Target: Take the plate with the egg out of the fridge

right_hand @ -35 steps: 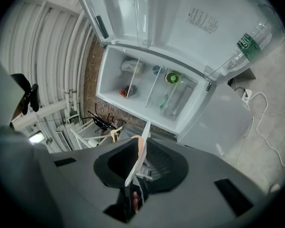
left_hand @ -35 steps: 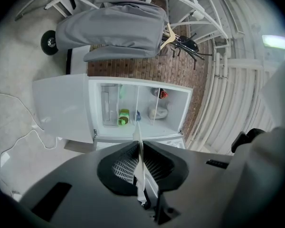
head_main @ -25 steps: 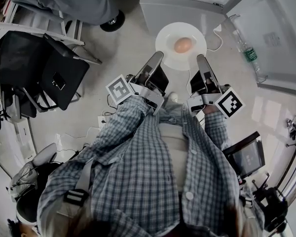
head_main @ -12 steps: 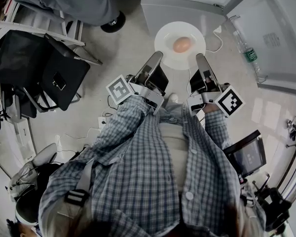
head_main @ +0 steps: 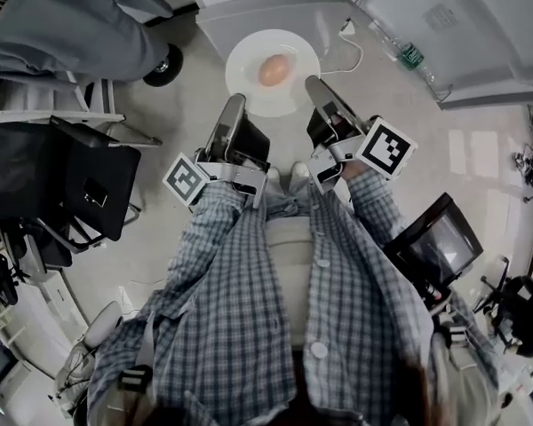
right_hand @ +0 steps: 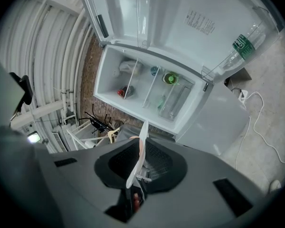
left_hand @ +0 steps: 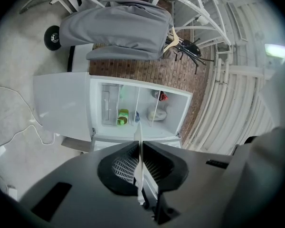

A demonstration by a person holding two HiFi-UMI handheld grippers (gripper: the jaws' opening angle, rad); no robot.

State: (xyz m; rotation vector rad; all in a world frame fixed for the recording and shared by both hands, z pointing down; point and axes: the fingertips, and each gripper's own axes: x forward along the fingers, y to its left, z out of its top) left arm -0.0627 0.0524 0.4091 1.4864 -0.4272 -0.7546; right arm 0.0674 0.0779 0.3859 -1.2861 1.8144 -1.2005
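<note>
Since the earlier frames the plate (head_main: 247,94), the egg (head_main: 274,69) and both grippers have slid toward the left of the head view. The open fridge door (head_main: 466,20) now fills its upper right corner.

The white plate is at the upper centre of that view, out of the fridge (left_hand: 96,109) and above the floor. The brown egg lies on its middle.

The left gripper (head_main: 234,106) has its jaws drawn nearly together, pinching the plate's thin left rim. The right gripper (head_main: 314,87) is clamped the same way on the right rim.

In the middle of the left gripper view the open fridge compartment holds a green-topped container (left_hand: 122,117), a pale dish (left_hand: 157,114) and a small red thing (left_hand: 162,97). The door shelf carries a clear bottle (head_main: 409,56) with a green label.
</note>
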